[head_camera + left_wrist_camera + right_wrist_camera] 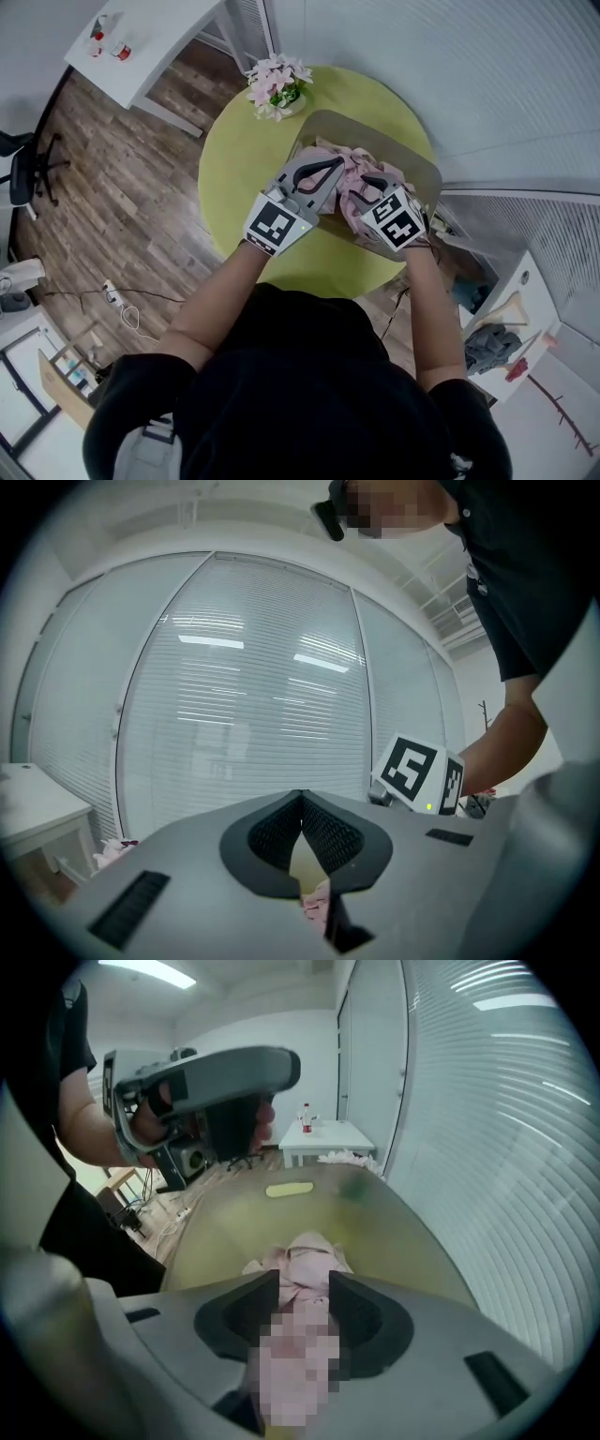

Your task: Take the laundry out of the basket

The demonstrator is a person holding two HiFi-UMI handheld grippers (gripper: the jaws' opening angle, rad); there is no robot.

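Note:
Pink laundry (354,178) lies bunched in a tan-grey basket (417,159) on the round yellow-green table (239,159). Both grippers hang over it side by side. My left gripper (333,173) has its jaws closed tip to tip in the left gripper view (300,803). A scrap of pink cloth (317,902) shows in the slit near their base; I cannot tell whether it is pinched. My right gripper (367,187) has its jaws parted (305,1283). A strip of the pink laundry (305,1255) runs loosely between them onto the basket's floor (412,1241).
A pot of pink flowers (277,89) stands at the table's far edge. A white side table (159,37) with small bottles is at the far left. An office chair (23,169) and floor cables (122,305) are at the left, white shelves (506,319) at the right.

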